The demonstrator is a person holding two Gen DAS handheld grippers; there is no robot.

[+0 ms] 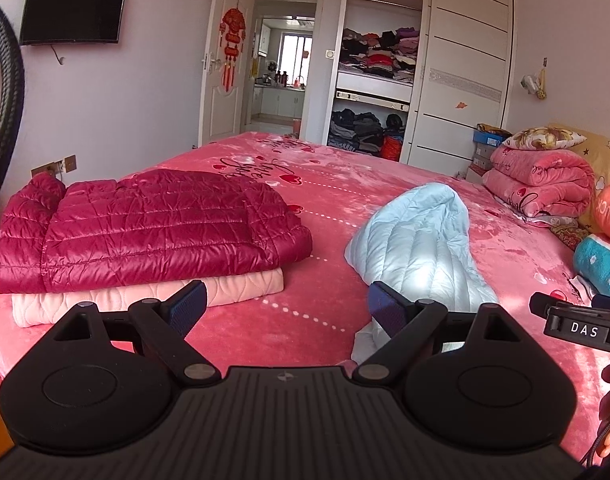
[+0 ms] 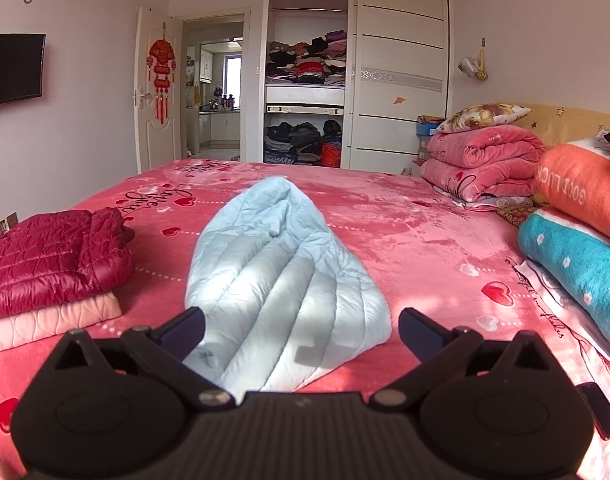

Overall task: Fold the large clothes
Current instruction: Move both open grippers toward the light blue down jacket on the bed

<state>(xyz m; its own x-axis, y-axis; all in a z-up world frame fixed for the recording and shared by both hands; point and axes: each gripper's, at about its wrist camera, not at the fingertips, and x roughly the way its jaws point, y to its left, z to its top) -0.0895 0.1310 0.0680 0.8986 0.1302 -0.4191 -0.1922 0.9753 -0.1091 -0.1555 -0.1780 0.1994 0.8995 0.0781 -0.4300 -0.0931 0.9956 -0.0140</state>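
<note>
A light blue quilted jacket (image 2: 281, 280) lies bunched in a loose heap on the bed (image 2: 425, 240), near the middle of the pink heart-printed blanket that covers it, with its far end rising to a soft peak. The right gripper (image 2: 301, 326) hovers over the near end of this jacket, its jaws spread wide with nothing held between them; the left finger overlaps the jacket's near left edge in the view, while the right finger stands off to the jacket's right over bare blanket. The left gripper (image 1: 287, 300) also has its jaws wide apart and holds nothing; its right finger sits just at the near edge of the blue jacket (image 1: 421, 248) and its left finger is in front of a folded pile. That pile lies to the left of the blue jacket and well apart from it: a dark red quilted jacket (image 1: 153, 224) folded flat on top of a folded pale pink quilted garment (image 1: 145, 296). At the right side of the bed are stacked rolled blankets (image 2: 481, 160) and an orange and a teal cushion (image 2: 577, 248). Beyond the foot of the bed stands an open wardrobe (image 2: 305, 60) full of clothes.
</note>
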